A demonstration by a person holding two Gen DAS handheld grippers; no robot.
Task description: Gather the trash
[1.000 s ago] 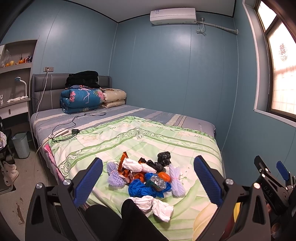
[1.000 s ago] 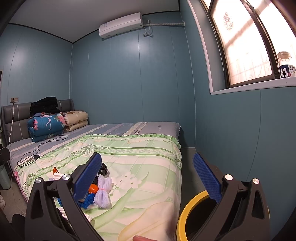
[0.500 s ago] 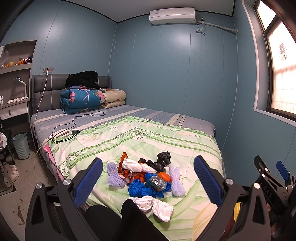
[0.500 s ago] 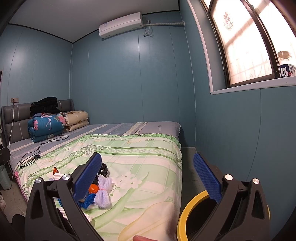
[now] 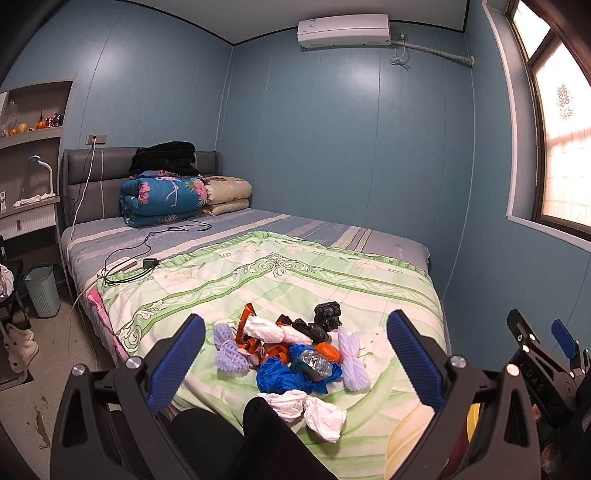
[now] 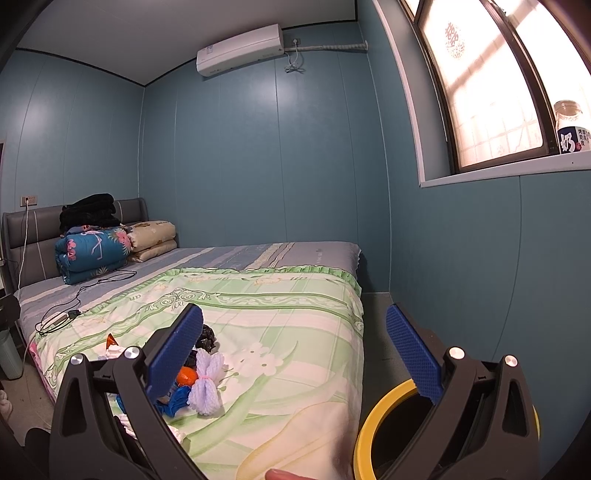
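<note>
- On the green bedspread (image 5: 280,280), seen from the left wrist, the trash pile (image 5: 295,350) lies whole near the foot of the bed; by my reading, nothing has been collected yet.
- The left gripper (image 5: 295,354) hangs above that pile with its jaws spread wide and nothing between them.
- Within the pile: two lavender foam nets (image 5: 231,352), white crumpled paper (image 5: 310,408) nearest the camera, a blue plastic bag (image 5: 280,376), an orange fruit or peel (image 5: 328,351), and black crumpled bags (image 5: 327,314) on the far side.
- Beyond the pile toward the headboard, a black cable and charger (image 5: 147,264) lie on the striped sheet, and folded quilts (image 5: 162,199) are stacked against the headboard.
- Left of the bed a pale bin (image 5: 41,291) stands on the floor; an air conditioner (image 5: 343,31) hangs on the blue wall behind.

- From the right wrist view, the right gripper (image 6: 295,354) is likewise empty, jaws wide apart, aimed past the bed's right edge.
- One lavender net (image 6: 207,384) and the orange piece (image 6: 186,374) show just right of the left finger; the rest of the pile is mostly hidden behind it.
- Right of the bed, low down, sits a yellow-rimmed container (image 6: 384,406), probably where the trash goes; its inside looks dark and I cannot tell its contents.
- A jar (image 6: 570,127) stands on the window sill above.
- What remains, as I judge it, is every piece.
</note>
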